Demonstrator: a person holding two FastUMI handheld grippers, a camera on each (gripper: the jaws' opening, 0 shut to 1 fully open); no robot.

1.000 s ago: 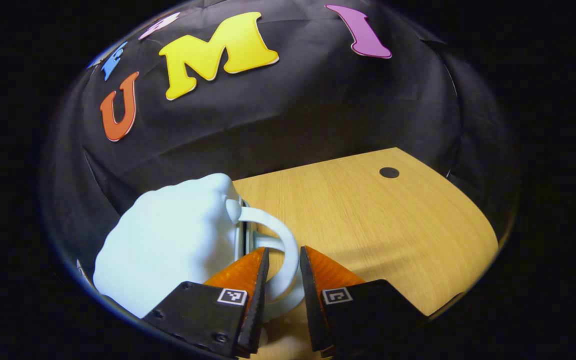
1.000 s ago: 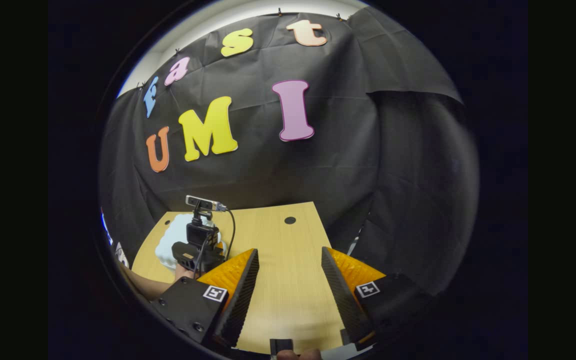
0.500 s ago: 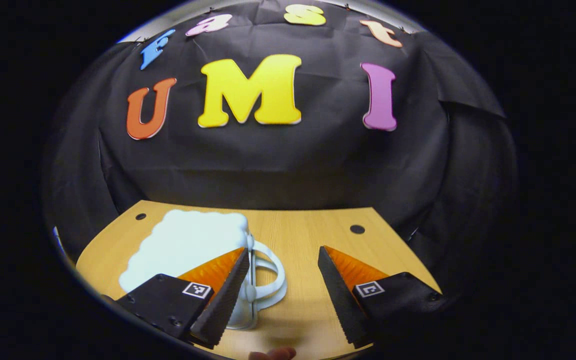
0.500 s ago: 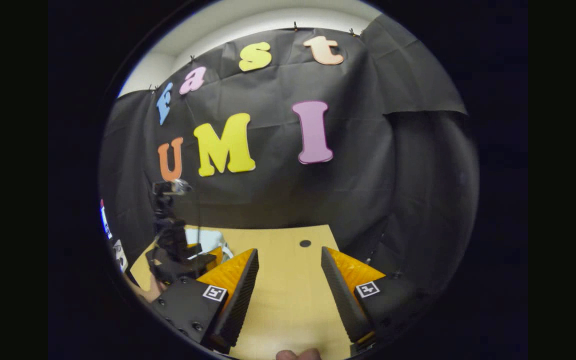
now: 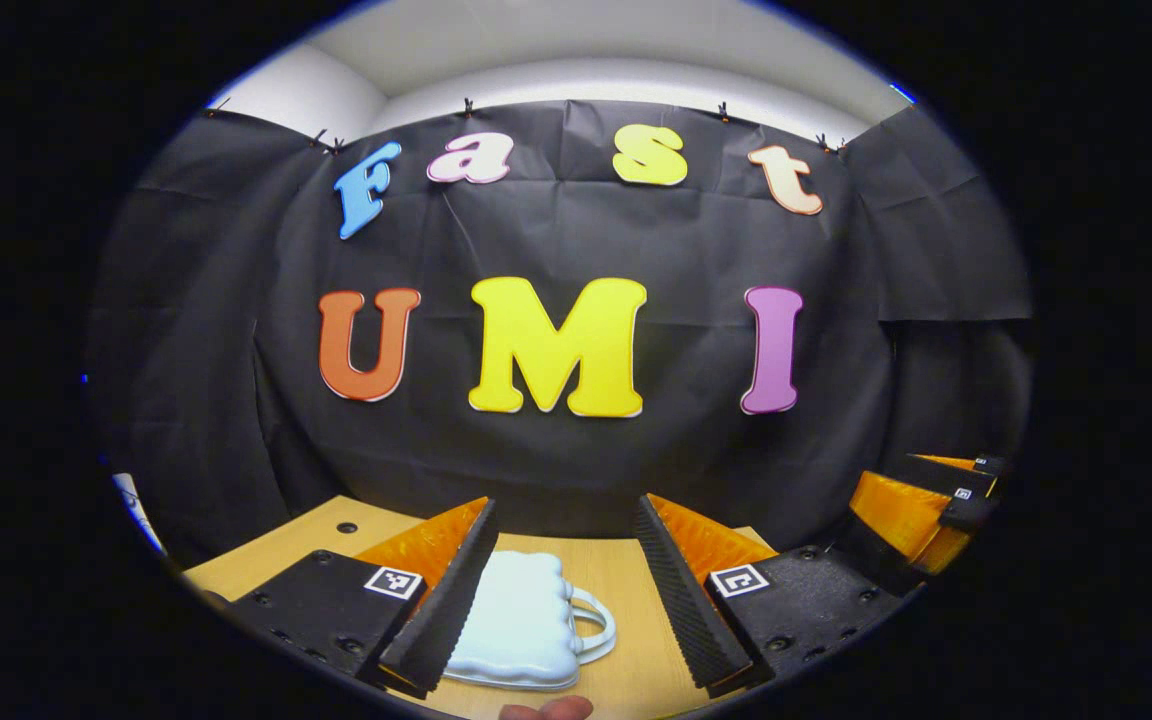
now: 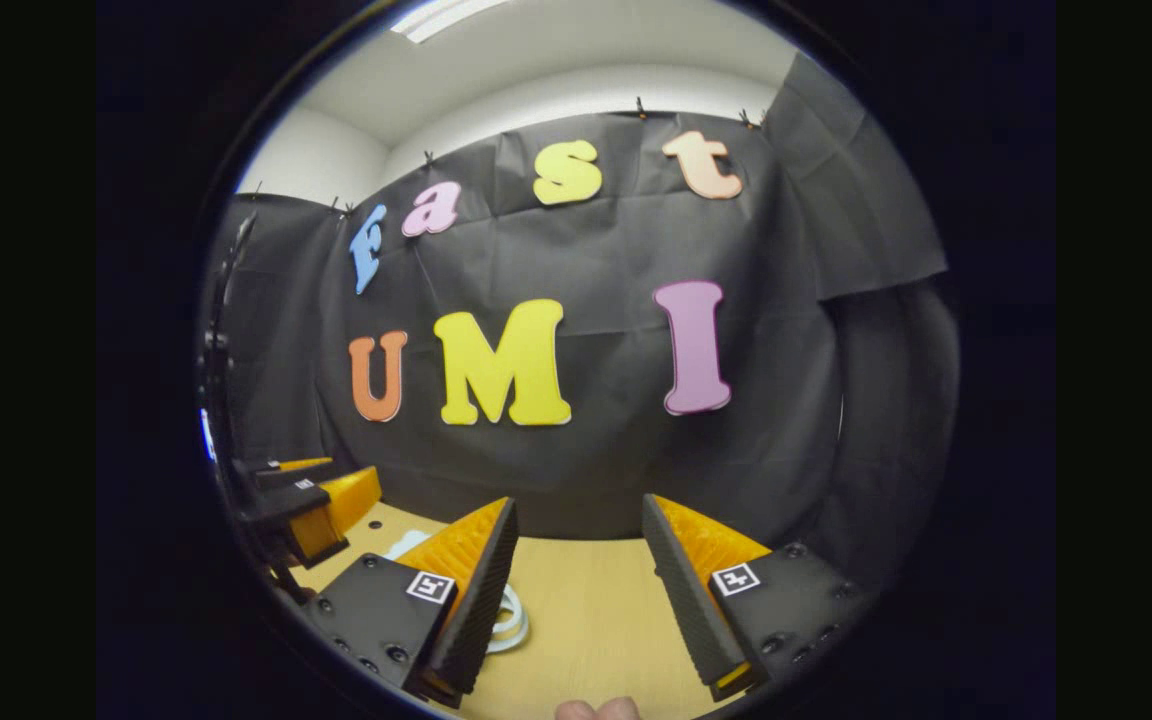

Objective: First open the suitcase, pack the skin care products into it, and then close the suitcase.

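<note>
Left gripper [image 5: 564, 515]: jaws spread apart, nothing between them, held above the table [image 5: 626, 580].
Suitcase [image 5: 521, 625]: pale, lobed, lying flat and shut on the table, below and between the left jaws, nearer the left finger; handle [image 5: 596, 625] toward the right finger.
Right gripper [image 6: 578, 515]: jaws spread, grasping nothing; handle [image 6: 511, 615] just beside its left finger.
</note>
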